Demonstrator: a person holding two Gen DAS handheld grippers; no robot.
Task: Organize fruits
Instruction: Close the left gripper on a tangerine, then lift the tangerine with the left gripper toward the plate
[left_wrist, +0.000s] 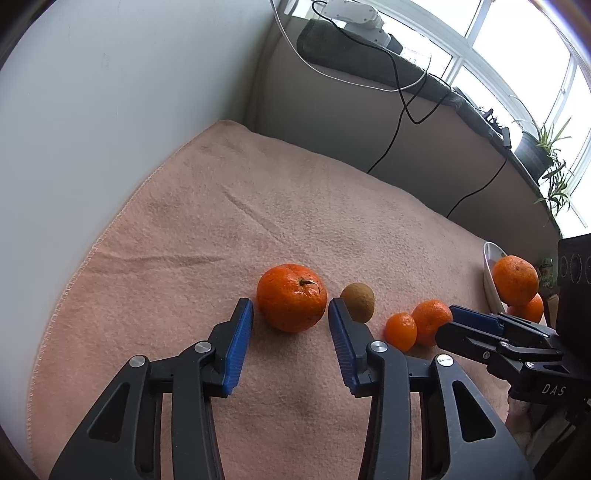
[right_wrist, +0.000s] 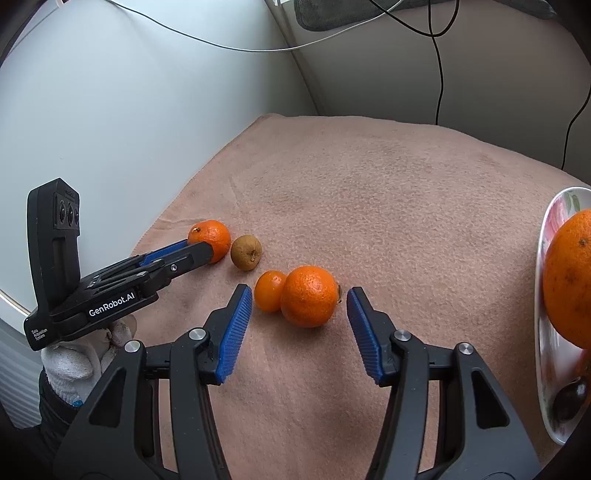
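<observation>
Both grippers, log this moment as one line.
left gripper: open, straddling big orange | right gripper: open, around two touching oranges | kiwi: loose on towel | bowl: holds fruit

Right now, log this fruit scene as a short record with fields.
surface: pink towel
loose fruit: big orange, brown kiwi, two touching tangerines
dish: white bowl at the right edge, holding oranges
left gripper: open, fingers either side of the big orange
right gripper: open, just short of the tangerines
</observation>
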